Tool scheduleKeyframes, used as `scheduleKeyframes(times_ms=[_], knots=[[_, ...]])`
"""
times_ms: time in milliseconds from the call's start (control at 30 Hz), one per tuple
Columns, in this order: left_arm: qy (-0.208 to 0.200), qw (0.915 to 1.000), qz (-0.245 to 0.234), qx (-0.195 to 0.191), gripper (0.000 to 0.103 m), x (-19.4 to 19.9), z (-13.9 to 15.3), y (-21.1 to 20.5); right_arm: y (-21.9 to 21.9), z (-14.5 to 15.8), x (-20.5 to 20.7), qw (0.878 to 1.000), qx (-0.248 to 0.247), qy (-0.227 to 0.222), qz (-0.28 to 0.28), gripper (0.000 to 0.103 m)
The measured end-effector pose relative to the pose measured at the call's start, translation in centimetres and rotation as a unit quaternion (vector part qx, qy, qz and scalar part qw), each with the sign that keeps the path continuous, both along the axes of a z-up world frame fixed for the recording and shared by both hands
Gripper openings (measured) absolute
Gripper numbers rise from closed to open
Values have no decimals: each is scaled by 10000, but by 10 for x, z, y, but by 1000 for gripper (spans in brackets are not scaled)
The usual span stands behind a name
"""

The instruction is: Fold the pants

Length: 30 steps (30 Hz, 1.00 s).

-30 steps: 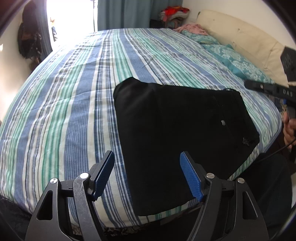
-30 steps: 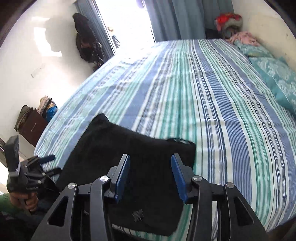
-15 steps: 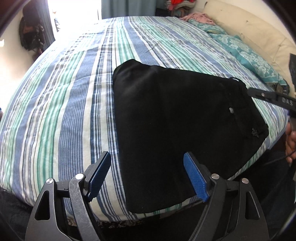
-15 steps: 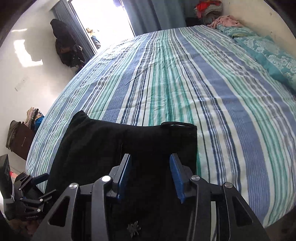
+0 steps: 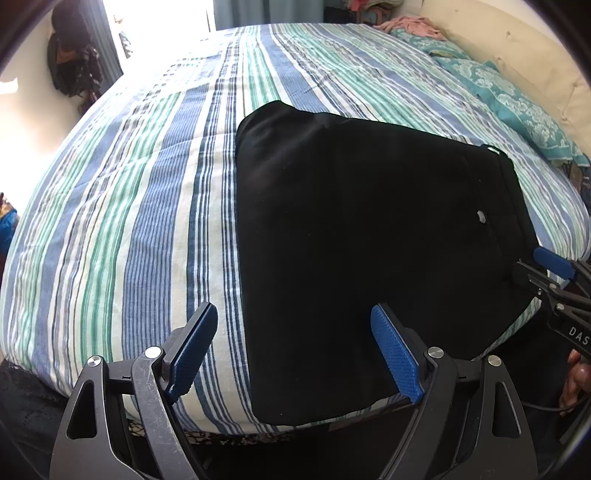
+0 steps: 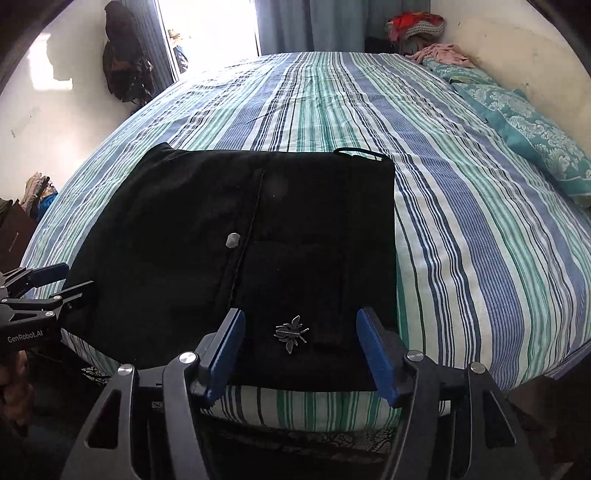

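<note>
Black folded pants (image 5: pixel 351 240) (image 6: pixel 240 240) lie flat at the near edge of the striped bed (image 5: pixel 129 221) (image 6: pixel 480 240). My left gripper (image 5: pixel 293 317) hovers over their near left corner with its jaws opening. One finger is above the sheet, the other above the cloth, and neither presses on anything. My right gripper (image 6: pixel 301 319) hangs over the near right edge, its jaws opening to either side of a metal insect emblem (image 6: pixel 291 332) without gripping the cloth. A silver button (image 6: pixel 232 240) (image 5: pixel 481 216) shows mid-cloth. Each gripper also appears in the other's view: the right gripper (image 5: pixel 550 273), the left gripper (image 6: pixel 44 280).
Teal patterned pillows (image 5: pixel 517 110) (image 6: pixel 535 133) line the right side against a cream headboard (image 5: pixel 535 55). Loose clothes (image 6: pixel 417 26) pile at the far corner. Dark garments (image 6: pixel 125 70) hang beside a bright doorway. The bed's front edge drops off right under both grippers.
Both grippers have come lower and closer to the pants' near edge. The right jaws have spread noticeably wider, and the left jaws a little wider. The pants have not moved.
</note>
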<state>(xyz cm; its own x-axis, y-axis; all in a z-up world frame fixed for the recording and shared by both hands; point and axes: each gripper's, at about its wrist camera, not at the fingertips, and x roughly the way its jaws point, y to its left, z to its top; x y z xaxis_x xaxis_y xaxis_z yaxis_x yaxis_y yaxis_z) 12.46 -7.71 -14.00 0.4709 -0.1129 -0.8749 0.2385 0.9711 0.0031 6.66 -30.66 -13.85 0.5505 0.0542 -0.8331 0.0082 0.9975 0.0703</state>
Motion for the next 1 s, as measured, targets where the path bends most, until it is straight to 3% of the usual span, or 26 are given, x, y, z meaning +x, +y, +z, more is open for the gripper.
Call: scheduleKeyframes(times_ms=[267, 433, 533, 667, 833, 1000], knots=[[-7, 10000, -56, 47, 86, 0, -1, -5, 1, -2, -4, 9999, 19, -125, -14, 70], [60, 9998, 35, -195, 87, 2, 5, 9, -3, 7, -11, 9989, 216, -397, -108, 70], [38, 9992, 195, -359, 88, 3, 9, 24, -22, 16, -21, 9937, 777, -710, -385, 75], [-97, 9976, 461, -517, 88, 5, 13, 43, -47, 21, -32, 9840, 1097, -974, -1009, 78], [-322, 9933, 872, -687, 88, 8, 15, 66, -64, 28, -41, 9730, 1215, -1255, -1508, 78], [-457, 9900, 1147, -689, 88, 9, 14, 80, -69, 25, -39, 9710, 1269, -1219, -1616, 78]])
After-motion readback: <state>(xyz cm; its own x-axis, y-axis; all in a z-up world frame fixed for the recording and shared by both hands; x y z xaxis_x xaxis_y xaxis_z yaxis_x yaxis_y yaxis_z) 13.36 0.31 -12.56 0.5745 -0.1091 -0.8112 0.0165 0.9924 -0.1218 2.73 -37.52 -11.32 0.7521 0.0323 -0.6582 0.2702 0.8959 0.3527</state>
